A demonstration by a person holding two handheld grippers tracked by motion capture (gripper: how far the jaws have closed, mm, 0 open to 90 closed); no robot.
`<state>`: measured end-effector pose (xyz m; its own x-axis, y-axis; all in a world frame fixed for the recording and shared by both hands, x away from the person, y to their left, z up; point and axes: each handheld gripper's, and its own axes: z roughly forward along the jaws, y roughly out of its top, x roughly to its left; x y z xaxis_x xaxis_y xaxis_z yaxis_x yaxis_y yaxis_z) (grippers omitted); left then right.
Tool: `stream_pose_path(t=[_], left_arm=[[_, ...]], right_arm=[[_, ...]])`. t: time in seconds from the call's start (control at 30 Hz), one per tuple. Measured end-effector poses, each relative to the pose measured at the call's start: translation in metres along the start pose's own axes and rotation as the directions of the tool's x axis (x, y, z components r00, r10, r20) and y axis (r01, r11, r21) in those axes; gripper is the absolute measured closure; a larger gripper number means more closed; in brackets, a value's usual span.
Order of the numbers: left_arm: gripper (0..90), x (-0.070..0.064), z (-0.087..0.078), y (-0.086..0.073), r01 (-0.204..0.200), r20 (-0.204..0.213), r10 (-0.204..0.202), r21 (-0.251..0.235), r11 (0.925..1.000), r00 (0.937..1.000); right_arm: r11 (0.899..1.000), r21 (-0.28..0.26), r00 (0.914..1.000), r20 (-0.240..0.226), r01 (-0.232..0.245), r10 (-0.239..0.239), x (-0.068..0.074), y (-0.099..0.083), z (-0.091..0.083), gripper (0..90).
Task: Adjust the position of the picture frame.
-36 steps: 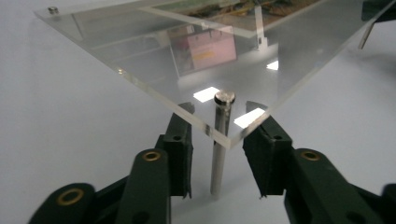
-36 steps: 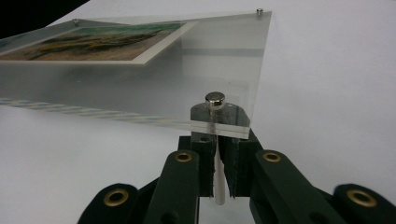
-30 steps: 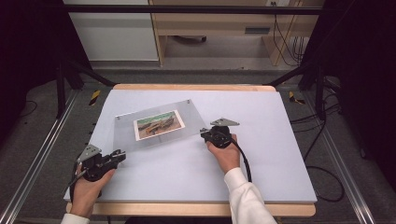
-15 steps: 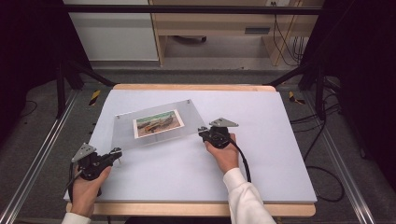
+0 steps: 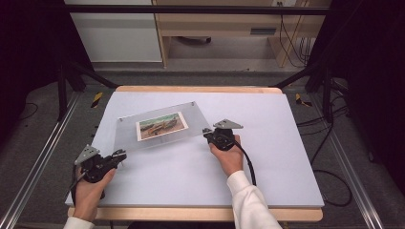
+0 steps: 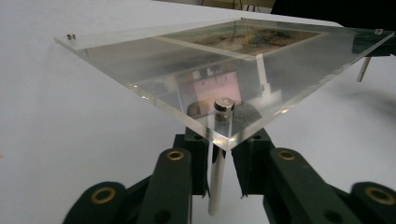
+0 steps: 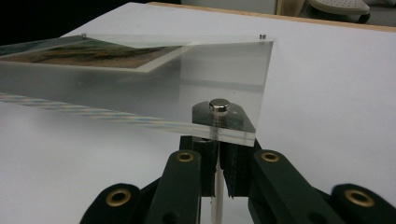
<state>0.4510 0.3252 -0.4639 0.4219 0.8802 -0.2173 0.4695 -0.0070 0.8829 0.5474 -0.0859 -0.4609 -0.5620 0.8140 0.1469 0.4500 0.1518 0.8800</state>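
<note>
A clear acrylic photo frame (image 5: 160,126) on short metal corner posts stands on the white table, with a landscape photo (image 5: 161,125) under the pane. My left gripper (image 5: 120,154) is at its near left corner. In the left gripper view the jaws flank that corner post (image 6: 217,175), slightly open, with a thin gap on one side. At the near right corner, my right gripper (image 5: 208,134) is shut on the other post (image 7: 215,186), whose cap (image 7: 219,104) shows on top of the pane.
The white tabletop (image 5: 267,162) has a wooden edge at front and back. Metal rails run along both sides on the floor. A wooden bench and cables lie beyond the far edge.
My left gripper has shifted slightly left and forward at the frame's near left corner. The right gripper and the frame have hardly moved.
</note>
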Motion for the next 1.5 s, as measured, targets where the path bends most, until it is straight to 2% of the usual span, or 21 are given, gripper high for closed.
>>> stream_pose_path(t=[0.1,0.2,0.3,0.43,0.57,0.67,0.7,0.73,0.77,0.8,0.9,0.93,1.1,1.2,1.33,1.37,1.47,1.5], left_arm=[[73.8,0.002,0.003,0.001,0.001,-0.018,-0.001,-0.003,1.0,0.9998],[81.8,0.002,0.004,0.002,0.0,-0.013,0.0,-0.006,1.0,0.9999],[83.6,0.002,0.004,0.003,0.003,-0.023,-0.003,-0.001,1.0,0.9997],[83.7,0.002,0.004,0.004,0.006,-0.022,-0.006,0.002,1.0,0.9997],[83.3,0.002,0.004,0.004,0.004,-0.023,-0.004,0.001,1.0,0.9997],[75.5,0.003,0.004,0.004,0.011,-0.029,-0.011,0.004,0.9999,0.9995],[75.2,0.006,0.004,0.005,0.025,-0.026,-0.025,-0.002,0.9997,0.9993],[76.2,0.007,0.004,0.005,0.033,-0.013,-0.034,-0.007,0.9994,0.9994],[81.1,0.007,0.004,0.005,0.033,-0.013,-0.034,-0.007,0.9994,0.9994],[81.1,0.006,0.004,0.006,0.028,-0.01,-0.028,-0.013,0.9995,0.9996],[83.9,0.002,0.003,0.009,-0.012,-0.042,0.011,-0.017,0.9998,0.9991],[84.0,0.002,0.003,0.009,-0.012,-0.042,0.011,-0.017,0.9998,0.9991],[83.9,-0.005,-0.005,0.016,-0.021,-0.039,0.019,-0.059,0.998,0.9991],[83.3,-0.009,-0.007,0.019,-0.034,-0.04,0.032,-0.063,0.9974,0.9987],[83.2,-0.018,-0.009,0.025,-0.033,-0.02,0.032,-0.065,0.9973,0.9993],[83.1,-0.023,-0.009,0.028,-0.054,-0.017,0.053,-0.063,0.9965,0.9984],[83.1,-0.029,-0.009,0.032,-0.06,-0.011,0.06,-0.072,0.9956,0.9982],[83.2,-0.031,-0.008,0.034,-0.063,-0.004,0.062,-0.076,0.9951,0.998]], right_arm=[[1.0,0.007,1.0,0.001,-0.001,0.001,0.0,0.002,0.0,84.7],[1.0,0.01,1.0,-0.001,0.0,0.0,0.0,0.002,0.0,84.7],[1.0,0.011,1.0,-0.003,-0.008,0.008,0.002,0.002,0.001,83.8],[1.0,0.015,0.9999,-0.009,-0.008,0.009,0.002,0.003,0.003,79.2],[1.0,0.02,1.0,0.005,-0.001,0.001,0.003,0.005,0.004,84.3],[1.0,0.024,0.9999,0.007,0.011,-0.011,0.004,0.005,0.004,84.7],[1.0,0.026,0.9999,0.007,0.013,-0.013,0.004,0.005,0.004,84.8],[1.0,0.025,0.9999,0.006,0.011,-0.011,0.004,0.006,0.004,84.8],[1.0,0.025,0.9999,0.006,0.011,-0.011,0.004,0.006,0.004,84.8],[1.0,0.023,0.9999,0.003,0.013,-0.013,0.004,0.006,0.004,84.9],[1.0,0.003,0.9998,0.012,0.018,-0.018,0.006,0.007,0.003,85.1],[1.0,0.003,0.9998,0.012,0.018,-0.018,0.006,0.007,0.003,85.1],[0.999,-0.039,0.9993,0.025,0.028,-0.027,0.009,0.013,-0.006,85.1],[0.998,-0.049,0.9994,0.022,0.027,-0.026,0.009,0.015,-0.012,85.0],[0.998,-0.064,0.9993,0.025,0.03,-0.029,0.007,0.019,-0.025,84.7],[0.998,-0.063,0.9992,0.028,0.029,-0.027,0.006,0.02,-0.033,84.7],[0.997,-0.072,0.9992,0.032,0.026,-0.024,0.004,0.02,-0.041,84.7],[0.996,-0.082,0.9989,0.04,0.027,-0.023,0.002,0.021,-0.051,84.7]])
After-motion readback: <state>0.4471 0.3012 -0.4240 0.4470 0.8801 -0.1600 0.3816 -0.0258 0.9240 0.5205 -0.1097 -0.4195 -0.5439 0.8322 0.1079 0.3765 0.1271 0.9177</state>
